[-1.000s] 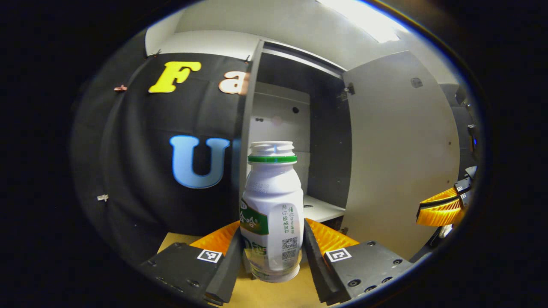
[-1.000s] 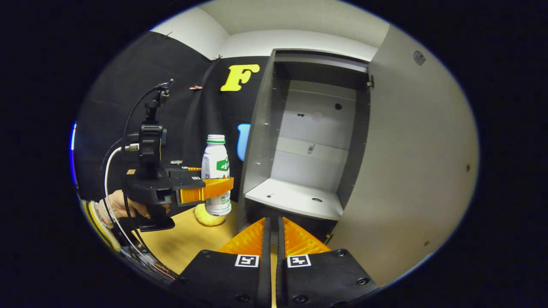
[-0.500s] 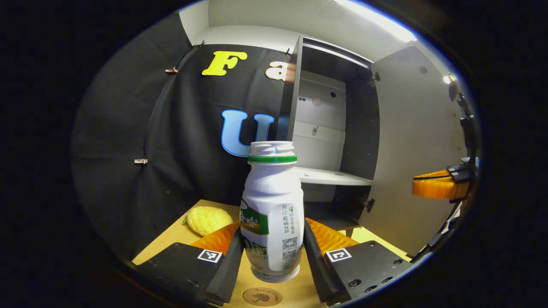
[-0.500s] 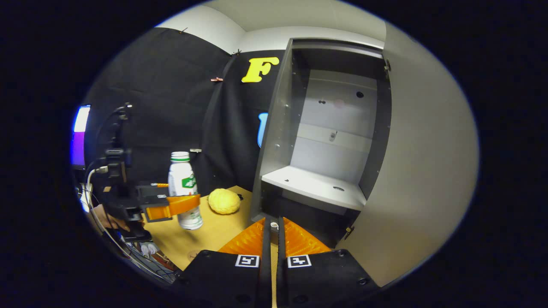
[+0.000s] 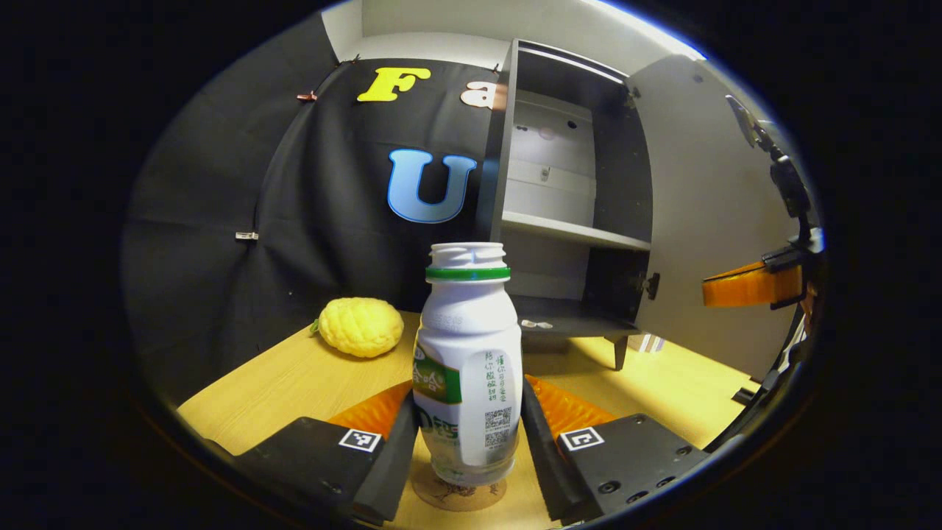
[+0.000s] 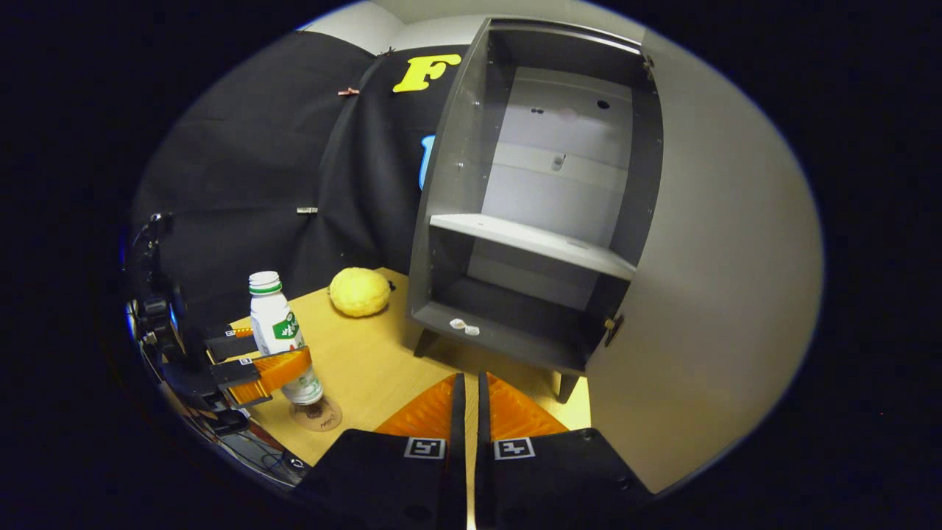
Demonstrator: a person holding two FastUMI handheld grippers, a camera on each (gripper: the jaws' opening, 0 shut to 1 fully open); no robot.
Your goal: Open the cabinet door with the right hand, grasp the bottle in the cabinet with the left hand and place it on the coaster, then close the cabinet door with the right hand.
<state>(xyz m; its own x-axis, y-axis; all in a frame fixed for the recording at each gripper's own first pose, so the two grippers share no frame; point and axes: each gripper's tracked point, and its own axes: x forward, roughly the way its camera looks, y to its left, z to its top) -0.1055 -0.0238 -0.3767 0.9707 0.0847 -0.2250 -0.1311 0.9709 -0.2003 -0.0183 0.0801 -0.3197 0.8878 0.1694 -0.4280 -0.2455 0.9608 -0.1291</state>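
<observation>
Bottle upright on coaster
Clamped between left gripper fingers – dead centre, twelve o'clock; right gripper pressed together, holding nothing.

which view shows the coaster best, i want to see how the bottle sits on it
The right gripper view: from the side, the coaster lies in plain sight on the table with the bottle standing on it. In the left gripper view the bottle hides most of the coaster; just its near rim peeks out.
</observation>
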